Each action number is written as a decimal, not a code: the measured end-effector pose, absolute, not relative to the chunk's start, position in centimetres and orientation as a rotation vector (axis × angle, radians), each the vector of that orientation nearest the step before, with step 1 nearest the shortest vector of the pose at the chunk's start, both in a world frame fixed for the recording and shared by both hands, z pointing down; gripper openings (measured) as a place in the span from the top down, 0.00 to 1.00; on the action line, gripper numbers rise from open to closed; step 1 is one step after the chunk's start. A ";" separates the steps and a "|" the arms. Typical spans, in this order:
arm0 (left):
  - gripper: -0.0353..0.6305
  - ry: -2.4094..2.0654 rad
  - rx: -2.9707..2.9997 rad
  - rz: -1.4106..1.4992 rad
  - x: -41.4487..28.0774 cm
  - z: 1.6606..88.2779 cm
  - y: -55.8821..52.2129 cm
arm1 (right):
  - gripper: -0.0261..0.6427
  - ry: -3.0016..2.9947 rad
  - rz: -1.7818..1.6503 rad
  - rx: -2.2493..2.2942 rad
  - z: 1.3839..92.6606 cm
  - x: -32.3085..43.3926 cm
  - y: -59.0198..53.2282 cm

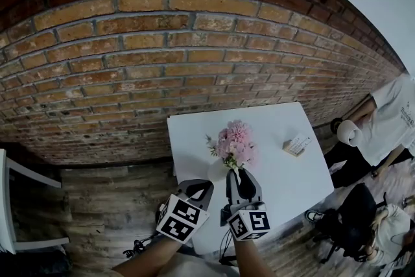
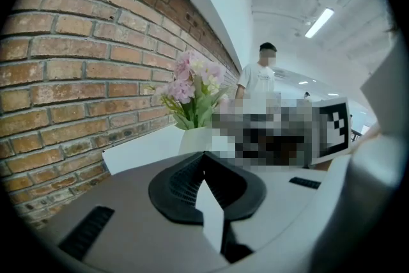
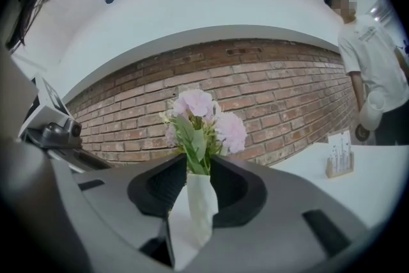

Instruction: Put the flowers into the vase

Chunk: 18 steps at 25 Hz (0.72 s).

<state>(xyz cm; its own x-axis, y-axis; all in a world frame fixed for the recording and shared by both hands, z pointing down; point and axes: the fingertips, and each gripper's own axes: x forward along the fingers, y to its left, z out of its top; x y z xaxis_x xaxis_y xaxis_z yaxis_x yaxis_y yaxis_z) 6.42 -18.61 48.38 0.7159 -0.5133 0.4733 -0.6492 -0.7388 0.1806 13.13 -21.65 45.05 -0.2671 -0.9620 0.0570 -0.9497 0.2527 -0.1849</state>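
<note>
At the middle of the head view, on the white table (image 1: 194, 130), the pink flowers (image 1: 235, 143) already stand in the slim white vase (image 1: 217, 173), with the brick wall (image 1: 162, 42) behind. The posy fans out above the vase's mouth, its green leaves and stems gathered below the blooms.

Low in that view, the right gripper (image 1: 238, 177) points level at the vase. In the right gripper view its jaws stand apart, with the vase and stems showing in the gap. A strip of table shows between the vase and the jaw on the left, so the pads do not look pressed on anything. The left gripper (image 1: 204, 186), lower left of the vase, has its jaws together and empty; only a sliver of white shows behind the tips. In the left gripper view, the vase sits ahead, towards the upper middle of the frame.

To the right on the table stands a small wooden card holder (image 1: 297, 144), well apart from the vase. People stand at the right edge of the frame.

The blooms look soft and easily crushed, and the whole bunch is probably light. The stems, likely stiffer, are the place to hold, just under the leaves and above the vase's mouth. The narrow vase looks top-heavy, so a sideways tug on the stems could tip it.
</note>
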 end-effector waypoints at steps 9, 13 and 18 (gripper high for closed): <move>0.94 -0.908 2.603 0.555 6.7 47.9 -18.1 | 0.95 2.431 -0.291 -2.006 45.4 13.8 -21.5; 0.94 -0.923 2.613 0.532 6.8 47.4 -18.3 | 0.95 2.452 -0.309 -2.033 45.2 13.7 -21.2; 0.94 -0.978 2.641 0.469 6.6 45.7 -18.8 | 0.95 2.471 -0.278 -2.037 43.8 13.4 -20.3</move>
<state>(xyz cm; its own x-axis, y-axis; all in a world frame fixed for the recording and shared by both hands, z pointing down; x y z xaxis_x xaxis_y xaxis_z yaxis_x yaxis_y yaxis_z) 6.56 -18.82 45.65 0.7172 -0.5747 0.3942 -0.6674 -0.7293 0.1509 13.43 -20.30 43.80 -0.1955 -0.9666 0.1656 -0.9793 0.1832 -0.0866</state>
